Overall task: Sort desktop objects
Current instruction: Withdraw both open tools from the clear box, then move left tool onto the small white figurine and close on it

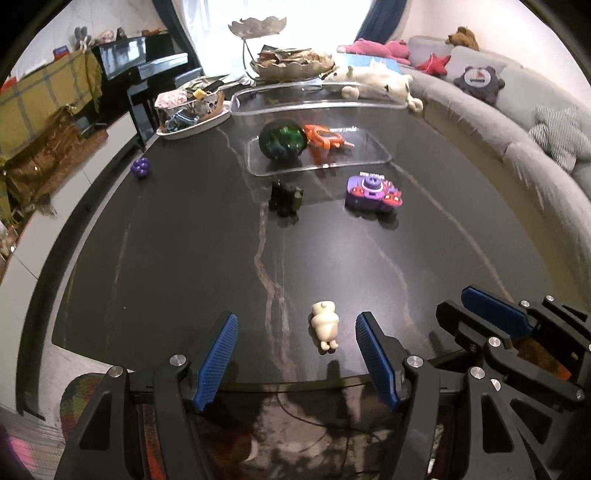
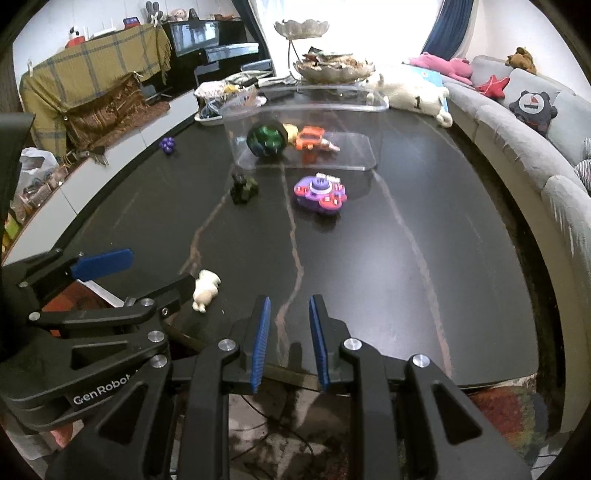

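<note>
A small cream figurine (image 1: 325, 325) lies on the dark table near the front edge, between my left gripper's (image 1: 295, 325) wide-open blue fingers; it also shows in the right wrist view (image 2: 205, 290). My right gripper (image 2: 288, 310) is partly open and empty, to the right of the figurine. A purple toy (image 1: 373, 192) (image 2: 320, 194) and a dark green toy (image 1: 286, 197) (image 2: 243, 189) stand mid-table. A clear bin (image 1: 369, 155) (image 2: 354, 155) holds a green ball (image 1: 282, 142) (image 2: 266, 140) and an orange toy (image 1: 323, 136) (image 2: 312, 137). A purple cluster ball (image 1: 140, 167) (image 2: 168, 145) sits far left.
A white dish of clutter (image 1: 192, 110) and a metal leaf stand (image 1: 258, 33) are at the table's far end, with a white plush (image 1: 380, 79) beside them. A grey sofa (image 1: 517, 122) curves along the right. A piano (image 1: 147, 62) stands at the back left.
</note>
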Demonstrator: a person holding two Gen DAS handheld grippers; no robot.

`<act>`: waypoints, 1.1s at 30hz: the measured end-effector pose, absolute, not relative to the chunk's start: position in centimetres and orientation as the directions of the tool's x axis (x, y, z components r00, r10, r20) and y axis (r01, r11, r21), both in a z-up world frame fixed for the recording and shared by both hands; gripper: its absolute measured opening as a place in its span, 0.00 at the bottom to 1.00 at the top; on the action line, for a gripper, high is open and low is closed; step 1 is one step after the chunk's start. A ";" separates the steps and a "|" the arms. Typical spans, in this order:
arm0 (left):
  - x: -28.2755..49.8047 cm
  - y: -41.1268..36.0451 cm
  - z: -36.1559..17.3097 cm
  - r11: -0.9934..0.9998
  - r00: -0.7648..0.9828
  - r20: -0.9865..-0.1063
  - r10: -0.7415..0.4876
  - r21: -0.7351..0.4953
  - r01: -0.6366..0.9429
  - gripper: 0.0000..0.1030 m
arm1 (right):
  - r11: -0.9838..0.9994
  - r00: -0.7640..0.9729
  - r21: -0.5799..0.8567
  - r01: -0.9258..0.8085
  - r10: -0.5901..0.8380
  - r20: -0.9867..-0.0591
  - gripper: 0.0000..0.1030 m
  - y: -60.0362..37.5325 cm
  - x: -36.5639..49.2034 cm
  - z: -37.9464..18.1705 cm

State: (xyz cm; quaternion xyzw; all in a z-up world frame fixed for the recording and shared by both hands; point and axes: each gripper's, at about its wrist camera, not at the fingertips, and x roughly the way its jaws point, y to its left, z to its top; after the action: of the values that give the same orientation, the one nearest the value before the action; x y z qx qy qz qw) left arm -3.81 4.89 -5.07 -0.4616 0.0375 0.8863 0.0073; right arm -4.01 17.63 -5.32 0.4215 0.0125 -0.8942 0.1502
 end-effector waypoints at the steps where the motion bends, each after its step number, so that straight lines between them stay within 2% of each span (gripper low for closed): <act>1: -3.9 5.0 -5.3 -0.997 -0.570 -0.822 -0.021 0.059 -0.049 0.61 | -0.955 -0.600 0.105 0.278 -0.258 -0.758 0.19 17.7 -4.0 -5.6; 20: -5.6 5.8 -8.7 -0.997 -0.529 -0.848 -0.036 0.068 -0.041 0.56 | -0.964 -0.590 0.053 0.261 -0.203 -0.781 0.19 17.7 -5.4 -8.5; 26: -5.6 5.4 -8.9 -0.999 -0.534 -0.845 0.000 0.023 -0.037 0.46 | -0.963 -0.591 0.047 0.266 -0.201 -0.781 0.19 17.3 -5.7 -8.5; 27: -5.6 5.2 -8.9 -0.999 -0.531 -0.847 0.016 0.008 -0.042 0.42 | -0.963 -0.589 0.052 0.266 -0.205 -0.781 0.19 17.3 -5.7 -8.5; 30: -5.8 5.4 -8.8 -0.998 -0.518 -0.854 0.038 -0.003 -0.069 0.18 | -0.958 -0.581 0.074 0.276 -0.227 -0.781 0.19 16.9 -5.8 -8.4; 33: -6.0 5.2 -8.8 -0.997 -0.508 -0.860 0.051 -0.018 -0.071 0.18 | -0.958 -0.585 0.079 0.276 -0.233 -0.777 0.19 16.6 -5.9 -8.1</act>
State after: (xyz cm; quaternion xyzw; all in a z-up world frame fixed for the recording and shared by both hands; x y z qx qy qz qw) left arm -5.97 5.19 -8.76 -0.4948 0.0098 0.8683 0.0352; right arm -5.94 16.64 -8.12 0.4323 0.0253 -0.8899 0.1430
